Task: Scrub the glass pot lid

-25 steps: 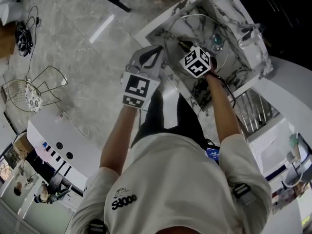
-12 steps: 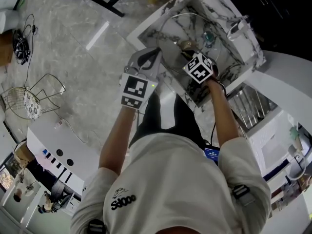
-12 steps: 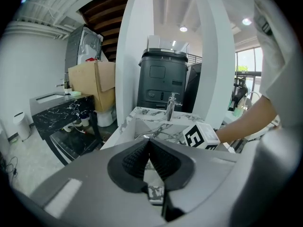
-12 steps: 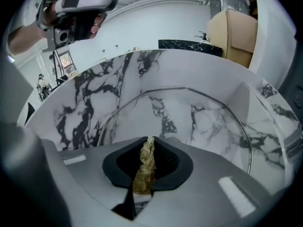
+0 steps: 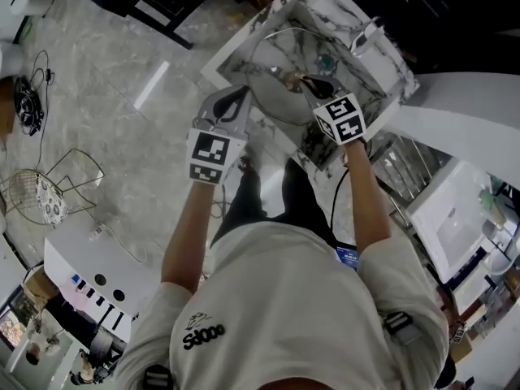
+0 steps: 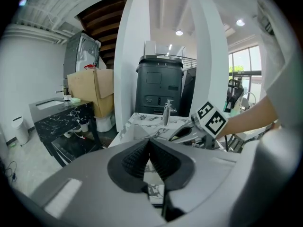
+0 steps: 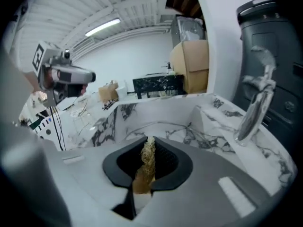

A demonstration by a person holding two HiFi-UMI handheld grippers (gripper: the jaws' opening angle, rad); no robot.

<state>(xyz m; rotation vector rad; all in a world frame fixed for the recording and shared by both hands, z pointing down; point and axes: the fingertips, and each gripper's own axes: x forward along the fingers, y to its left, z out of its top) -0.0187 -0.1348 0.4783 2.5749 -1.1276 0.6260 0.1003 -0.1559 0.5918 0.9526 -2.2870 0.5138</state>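
Observation:
The glass pot lid [image 5: 280, 104] lies tilted in the marble sink [image 5: 236, 45]; its thin metal rim [image 7: 158, 124] curves across the basin. My right gripper [image 5: 307, 78] hangs over the lid's middle, shut on a tan fibrous scrubber [image 7: 145, 164] that pokes out between the pads. My left gripper [image 5: 242, 96] sits at the lid's left edge by the sink's front wall. Its jaws [image 6: 149, 144] meet at the tips, and I see nothing between them. The right gripper [image 6: 183, 132] with its marker cube also appears in the left gripper view.
A chrome faucet [image 7: 255, 108] stands at the sink's far side. A dish rack [image 5: 402, 165] lies right of the sink. A wire basket [image 5: 45, 189] and cables [image 5: 24, 96] are on the floor at left. A dark bin [image 6: 158, 86] and a cardboard box [image 6: 90, 89] stand beyond.
Both grippers have stayed at the sink while the head view swung. The left gripper has drifted left of the lid's edge, and the right one has moved slightly over the lid.

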